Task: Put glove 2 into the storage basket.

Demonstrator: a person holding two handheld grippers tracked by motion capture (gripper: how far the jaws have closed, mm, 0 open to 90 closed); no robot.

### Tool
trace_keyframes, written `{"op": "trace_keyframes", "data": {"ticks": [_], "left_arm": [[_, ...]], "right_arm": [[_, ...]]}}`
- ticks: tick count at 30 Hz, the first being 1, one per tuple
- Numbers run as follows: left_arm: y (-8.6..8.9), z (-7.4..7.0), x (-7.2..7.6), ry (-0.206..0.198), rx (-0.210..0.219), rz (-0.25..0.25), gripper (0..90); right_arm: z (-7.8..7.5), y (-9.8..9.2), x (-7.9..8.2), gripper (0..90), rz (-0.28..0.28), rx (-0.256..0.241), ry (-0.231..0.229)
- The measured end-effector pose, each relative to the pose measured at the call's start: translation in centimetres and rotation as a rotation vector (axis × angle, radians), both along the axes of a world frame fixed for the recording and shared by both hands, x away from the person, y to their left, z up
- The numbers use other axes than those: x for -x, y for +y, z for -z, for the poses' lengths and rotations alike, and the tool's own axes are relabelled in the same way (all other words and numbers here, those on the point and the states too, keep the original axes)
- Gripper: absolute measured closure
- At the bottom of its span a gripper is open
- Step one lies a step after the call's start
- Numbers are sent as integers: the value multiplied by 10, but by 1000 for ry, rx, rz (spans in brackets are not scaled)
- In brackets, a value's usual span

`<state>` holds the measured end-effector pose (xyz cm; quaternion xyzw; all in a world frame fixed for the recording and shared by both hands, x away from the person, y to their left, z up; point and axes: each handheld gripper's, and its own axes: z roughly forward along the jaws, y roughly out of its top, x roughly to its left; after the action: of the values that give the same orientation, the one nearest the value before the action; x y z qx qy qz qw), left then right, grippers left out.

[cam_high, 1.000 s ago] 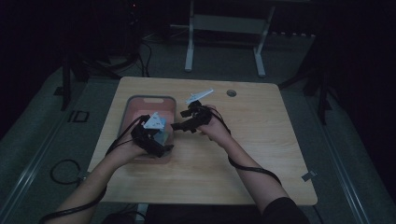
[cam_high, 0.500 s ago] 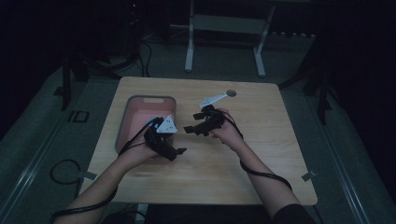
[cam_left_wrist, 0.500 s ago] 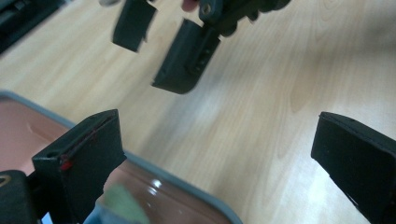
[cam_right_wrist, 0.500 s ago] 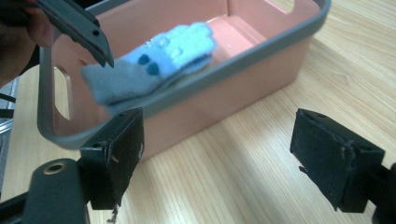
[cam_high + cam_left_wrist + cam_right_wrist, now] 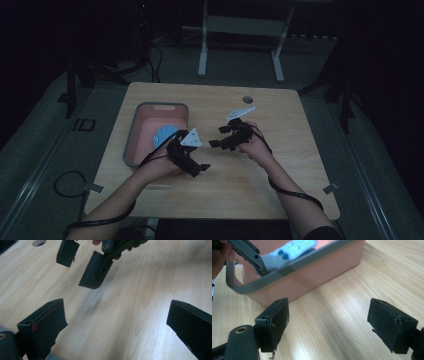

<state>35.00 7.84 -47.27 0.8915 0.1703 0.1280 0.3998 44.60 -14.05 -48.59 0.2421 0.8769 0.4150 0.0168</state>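
Note:
A pink bin (image 5: pixel 145 135) with a grey rim sits on the left half of the wooden table (image 5: pixel 280 175); a light blue cloth item (image 5: pixel 164 134) lies inside it. In the right gripper view the bin's pink wall (image 5: pixel 312 277) and the blue item (image 5: pixel 292 248) lie ahead of the jaws. My left gripper (image 5: pixel 199 169) hovers over the table just right of the bin, open and empty. My right gripper (image 5: pixel 216 137) is held a little farther right, also open and empty, its jaws pointing toward the bin. Its jaws hang above bare wood in the left gripper view (image 5: pixel 82 267).
A round cable hole (image 5: pixel 247 99) lies near the table's far edge. Cables trail from both grippers over the front edge. Metal stand legs (image 5: pixel 202 50) rise on the dark floor behind the table.
Both grippers have come out from over the bin and moved toward the table's middle and front. The blue item stays in the bin.

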Motion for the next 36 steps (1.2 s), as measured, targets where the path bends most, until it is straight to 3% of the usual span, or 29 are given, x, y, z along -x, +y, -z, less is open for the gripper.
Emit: {"op": "trace_keyframes", "data": {"ticks": [11, 22, 36], "left_arm": [[-27, 14, 6, 21, -2, 69, 26], [-42, 23, 12, 43, 3, 114, 26], [-64, 46, 17, 90, -4, 172, 26]], "right_arm": [[10, -29, 8, 177, 40, -3, -1], [23, -50, 16, 177, 61, 6, 20], [59, -73, 35, 177, 87, 19, 71]]}}
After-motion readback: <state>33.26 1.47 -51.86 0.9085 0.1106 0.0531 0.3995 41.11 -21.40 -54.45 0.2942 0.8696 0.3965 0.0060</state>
